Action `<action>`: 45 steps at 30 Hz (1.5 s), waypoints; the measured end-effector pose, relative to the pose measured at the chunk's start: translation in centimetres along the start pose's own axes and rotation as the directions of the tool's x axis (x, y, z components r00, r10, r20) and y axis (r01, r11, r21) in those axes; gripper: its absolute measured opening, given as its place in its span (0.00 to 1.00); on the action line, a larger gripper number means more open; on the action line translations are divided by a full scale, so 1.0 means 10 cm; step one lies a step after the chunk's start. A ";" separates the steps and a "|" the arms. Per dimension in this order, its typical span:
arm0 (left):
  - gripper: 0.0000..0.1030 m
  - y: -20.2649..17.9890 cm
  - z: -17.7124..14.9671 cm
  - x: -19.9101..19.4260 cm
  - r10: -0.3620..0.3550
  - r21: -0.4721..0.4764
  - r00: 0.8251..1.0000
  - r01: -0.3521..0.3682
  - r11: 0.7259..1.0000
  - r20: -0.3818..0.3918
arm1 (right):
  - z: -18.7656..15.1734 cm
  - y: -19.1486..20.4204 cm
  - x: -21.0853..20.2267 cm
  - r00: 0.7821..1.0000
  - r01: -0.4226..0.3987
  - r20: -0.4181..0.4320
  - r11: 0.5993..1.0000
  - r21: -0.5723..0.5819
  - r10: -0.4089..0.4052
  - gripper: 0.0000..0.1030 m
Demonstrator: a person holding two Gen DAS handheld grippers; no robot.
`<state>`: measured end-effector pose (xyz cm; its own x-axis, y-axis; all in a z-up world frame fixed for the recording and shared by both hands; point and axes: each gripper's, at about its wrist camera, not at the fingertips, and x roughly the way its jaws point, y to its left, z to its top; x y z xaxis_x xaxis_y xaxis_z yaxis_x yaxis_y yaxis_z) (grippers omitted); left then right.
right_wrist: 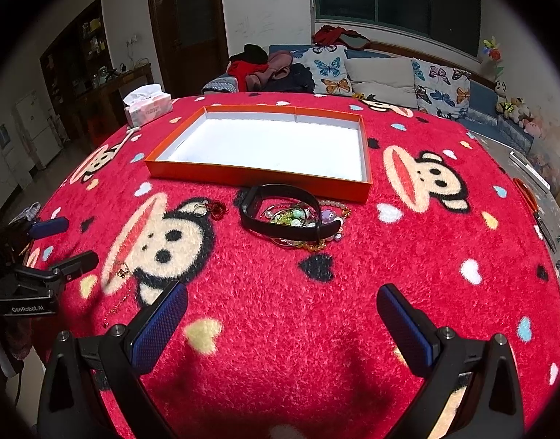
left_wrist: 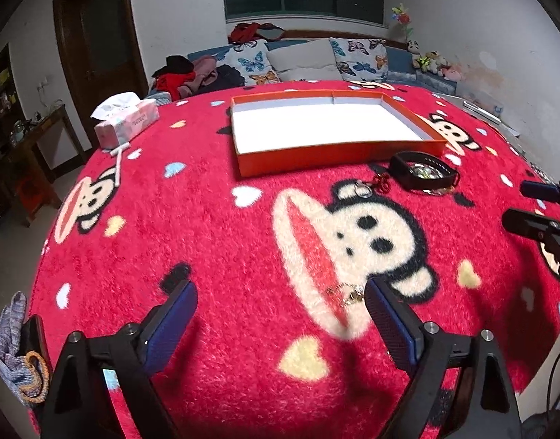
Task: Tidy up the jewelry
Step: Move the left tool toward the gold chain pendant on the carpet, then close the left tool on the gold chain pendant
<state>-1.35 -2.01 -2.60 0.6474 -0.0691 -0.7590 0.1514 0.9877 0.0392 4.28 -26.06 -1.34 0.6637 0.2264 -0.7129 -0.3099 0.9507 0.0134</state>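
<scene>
A sofa with butterfly cushions [right_wrist: 329, 69] lines the wall behind your fuzzy red monkey-print blanket [right_wrist: 280, 311]. Take the shallow orange box [right_wrist: 258, 175], white and smooth inside, as landmark: just in front of it lies a glossy black band [right_wrist: 280, 219] looped around tangled beads [right_wrist: 294, 217], and to their left a small ring with a red charm [right_wrist: 210, 209]. Nearer you, a fine gold chain [left_wrist: 347, 294] lies beside one blue pad of your left gripper [left_wrist: 282, 305], spread wide and gripping nothing. Your right gripper [right_wrist: 282, 311] gapes empty too.
</scene>
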 end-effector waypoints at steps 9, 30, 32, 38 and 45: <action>0.62 -0.23 -0.10 0.07 -0.089 0.088 0.996 0.091 0.992 -0.027 | -0.02 -0.02 0.05 1.000 -0.004 -0.011 1.000 0.001 0.004 1.00; 0.41 -0.40 -0.04 0.17 -0.194 0.131 0.979 0.201 0.971 -0.063 | -0.01 -0.05 0.11 1.000 -0.008 -0.028 1.000 -0.002 0.007 1.00; 0.41 -0.38 -0.05 0.20 -0.198 0.122 0.977 0.206 0.971 -0.073 | 0.00 -0.05 0.11 1.000 -0.008 -0.028 1.000 0.000 0.008 1.00; 0.41 -0.34 -0.08 0.27 -0.201 0.114 0.976 0.210 0.971 -0.086 | -0.01 -0.05 0.11 1.000 -0.007 -0.029 1.000 -0.002 0.007 1.00; 0.41 -0.28 -0.08 0.29 -0.227 0.090 0.970 0.235 0.968 -0.092 | 0.01 -0.05 0.14 0.999 -0.010 -0.034 1.000 -0.004 0.009 1.00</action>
<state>-0.46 -4.83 -5.45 0.5249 -0.2782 -0.8044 0.3661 0.9270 -0.0817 5.38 -26.22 -2.26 0.6372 0.2279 -0.7362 -0.3191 0.9476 0.0172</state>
